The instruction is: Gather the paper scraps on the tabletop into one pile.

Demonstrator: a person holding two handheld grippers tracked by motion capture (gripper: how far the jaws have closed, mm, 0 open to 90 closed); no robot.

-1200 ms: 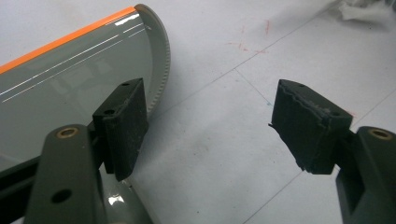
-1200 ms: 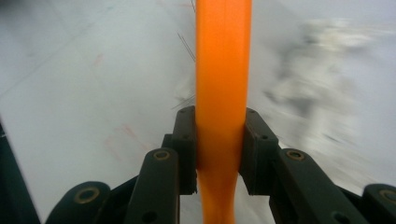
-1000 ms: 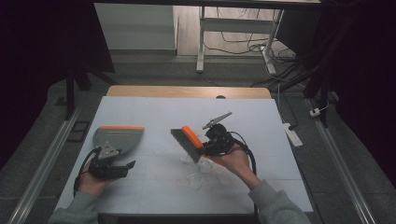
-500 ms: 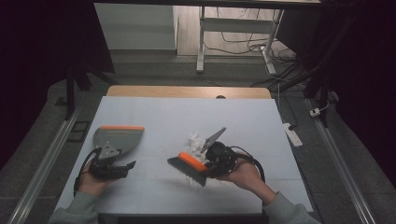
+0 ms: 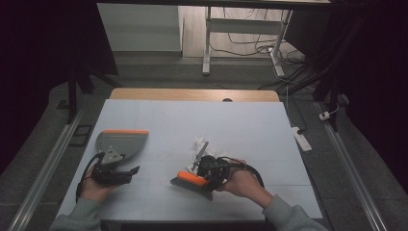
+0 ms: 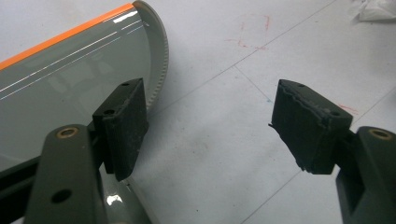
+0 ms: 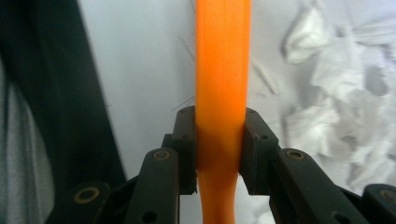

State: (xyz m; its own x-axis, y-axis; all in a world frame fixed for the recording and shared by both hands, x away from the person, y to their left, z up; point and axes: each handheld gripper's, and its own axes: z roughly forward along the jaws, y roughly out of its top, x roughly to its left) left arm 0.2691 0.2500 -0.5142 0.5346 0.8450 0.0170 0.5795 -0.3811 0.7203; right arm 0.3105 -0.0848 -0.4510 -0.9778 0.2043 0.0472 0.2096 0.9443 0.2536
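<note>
My right gripper (image 5: 208, 174) is clamped on the brush (image 5: 192, 180), its orange handle (image 7: 222, 93) squeezed between both pads. Over the last second I have dragged it from the middle of the table toward my edge, and the bristles now sit low near the front. The scraps of paper (image 5: 199, 145), which lay just ahead of the brush half a second back, are now beyond it, up past the gripper's far side; in the right gripper view they spread to the right of the handle (image 7: 336, 93). So that stroke seems to have passed the pile rather than carried it along.

My left gripper (image 5: 113, 174) has not moved. Its jaws are spread wide with nothing between them, and the dustpan (image 5: 120, 142) lies just ahead of it, its grey tray and orange lip close off the left pad (image 6: 122, 126) but not gripped.

I judge the sweeping unfinished: the paper is well apart from the dustpan, off to the brush's left-hand side, and the next stroke needs to start behind the pile and push it that way.
</note>
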